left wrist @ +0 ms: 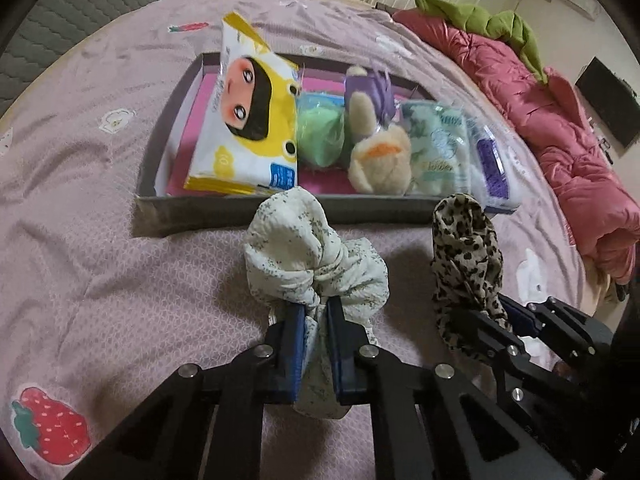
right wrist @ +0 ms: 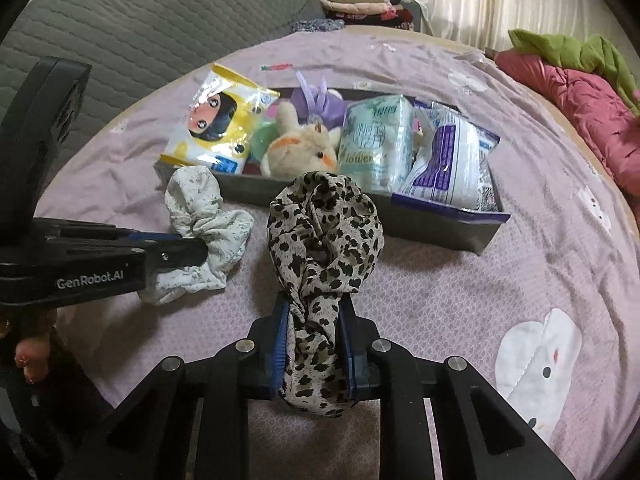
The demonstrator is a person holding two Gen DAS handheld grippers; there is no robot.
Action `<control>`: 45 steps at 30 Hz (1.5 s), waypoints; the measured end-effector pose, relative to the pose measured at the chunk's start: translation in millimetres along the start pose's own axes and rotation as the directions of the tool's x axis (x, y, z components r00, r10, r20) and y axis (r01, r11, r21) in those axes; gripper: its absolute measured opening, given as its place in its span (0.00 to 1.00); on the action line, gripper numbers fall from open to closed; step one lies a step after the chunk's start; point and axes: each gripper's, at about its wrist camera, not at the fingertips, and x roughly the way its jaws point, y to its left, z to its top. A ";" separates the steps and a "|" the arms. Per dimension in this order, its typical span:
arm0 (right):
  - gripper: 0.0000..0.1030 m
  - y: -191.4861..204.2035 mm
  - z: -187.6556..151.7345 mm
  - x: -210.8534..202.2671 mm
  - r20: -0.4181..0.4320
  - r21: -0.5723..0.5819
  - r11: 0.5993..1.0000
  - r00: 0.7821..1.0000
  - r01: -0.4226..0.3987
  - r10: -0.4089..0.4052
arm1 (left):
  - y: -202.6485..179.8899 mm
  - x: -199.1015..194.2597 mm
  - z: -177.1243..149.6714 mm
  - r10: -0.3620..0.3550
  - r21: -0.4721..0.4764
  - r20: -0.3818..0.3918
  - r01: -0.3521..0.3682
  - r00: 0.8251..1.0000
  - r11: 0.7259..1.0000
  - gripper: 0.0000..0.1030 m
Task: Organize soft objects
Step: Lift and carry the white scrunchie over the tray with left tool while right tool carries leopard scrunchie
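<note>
Left claw: the left gripper [left wrist: 316, 308] is clamped on the white floral scrunchie [left wrist: 316, 252], its blue pads [left wrist: 298, 344] pressing the gathered cloth from both sides.
White scrunchie's place: most of it bunches just past the left fingertips, and a tail hangs down between the jaws; beyond it lies the near wall of the grey tray [left wrist: 224, 210].
Right claw: the right gripper [right wrist: 314, 312] is closed tight on the leopard-print scrunchie [right wrist: 324, 232], whose loop stands just ahead of the fingertips with cloth trailing back between the pads.
Only in the left wrist view: a red strawberry print [left wrist: 50, 426] on the lilac bedsheet [left wrist: 100, 184], close beside the left claw.
Only in the right wrist view: the "GenRobot.AI" lettering on the left gripper's side, seen side-on at the left with the white scrunchie in its tip, and a grey quilted sofa [right wrist: 160, 12] far beyond the tray.
Tray contents: ahead of both claws, a yellow tissue pack [left wrist: 248, 128], a cream plush toy [right wrist: 304, 148] and two more tissue packs.
Pose: both claws point downward toward the bed, side by side and near each other.
</note>
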 end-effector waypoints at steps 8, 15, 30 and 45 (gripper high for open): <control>0.22 4.2 11.3 -24.8 0.076 0.001 1.000 0.997 -0.005 0.005 | -12.7 -41.3 3.7 -0.030 0.050 0.101 0.025 0.994 0.998 0.10; 0.22 -3.1 31.5 -44.4 0.142 0.020 0.999 0.989 0.028 -0.031 | -22.8 -67.2 32.3 -0.041 0.070 0.187 0.028 0.982 0.997 0.10; 0.22 -25.3 69.2 -50.6 0.206 0.075 0.995 0.975 0.066 -0.080 | -18.6 -53.5 75.1 -0.005 0.049 0.215 -0.006 0.977 0.999 0.10; 0.22 -19.3 112.5 -4.4 0.181 0.034 0.998 0.982 0.046 -0.051 | -7.6 -18.5 95.4 0.026 0.026 0.177 -0.031 0.984 0.999 0.10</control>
